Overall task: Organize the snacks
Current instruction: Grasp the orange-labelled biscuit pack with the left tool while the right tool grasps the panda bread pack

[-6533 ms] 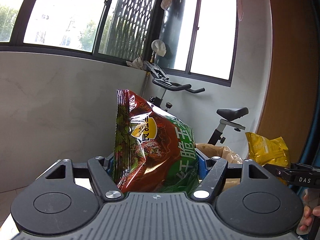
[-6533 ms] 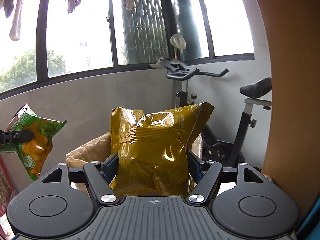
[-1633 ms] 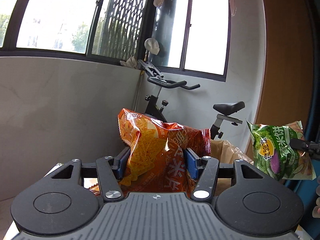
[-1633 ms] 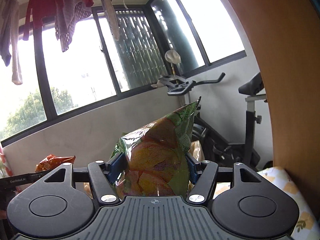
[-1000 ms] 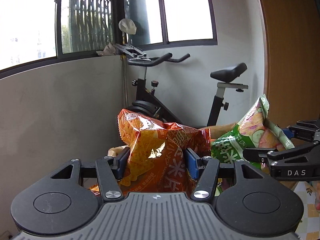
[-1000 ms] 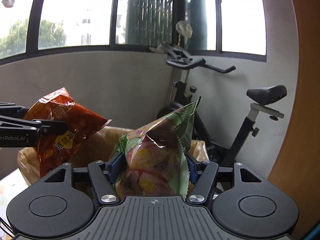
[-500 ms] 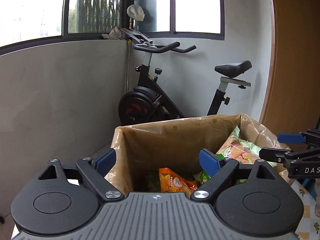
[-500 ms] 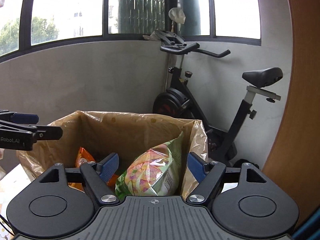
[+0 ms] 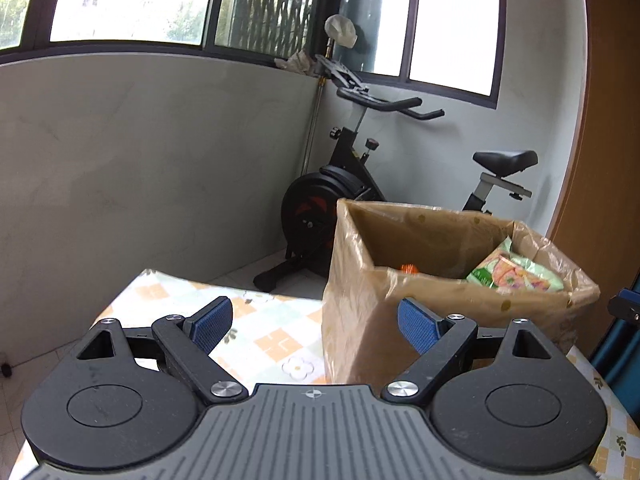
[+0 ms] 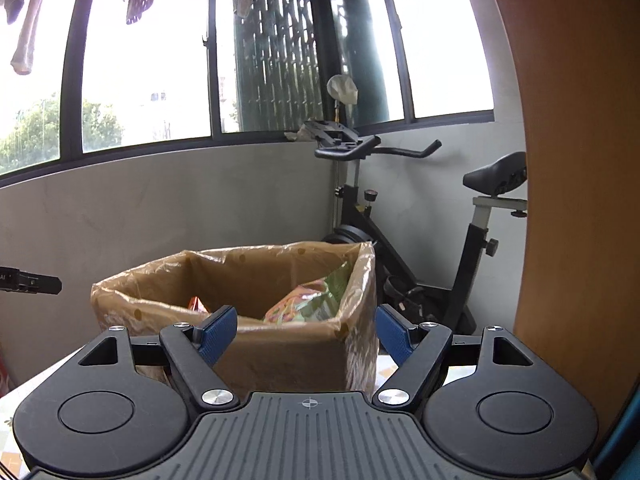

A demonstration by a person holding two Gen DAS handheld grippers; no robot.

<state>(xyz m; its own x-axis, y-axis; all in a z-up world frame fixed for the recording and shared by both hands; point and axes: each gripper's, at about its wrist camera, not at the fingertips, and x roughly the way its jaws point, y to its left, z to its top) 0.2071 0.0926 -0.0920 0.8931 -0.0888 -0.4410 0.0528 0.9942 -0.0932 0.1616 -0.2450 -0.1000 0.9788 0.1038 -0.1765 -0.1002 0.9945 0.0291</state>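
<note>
Both my grippers have drawn back from the lined cardboard box (image 9: 360,320). My left gripper (image 9: 314,320) and right gripper (image 10: 306,330) have fingers apart, holding nothing. The green snack bag (image 9: 516,272) released half a second ago lies inside at the box's right; an orange bag (image 9: 408,268) shows deeper in. The box stands on the patterned worktop (image 9: 256,320).

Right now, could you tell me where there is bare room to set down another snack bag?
The tablecloth left of the lined box lies bare. Inside, the green bag crowds the right; an orange bag peeks from lower down.
</note>
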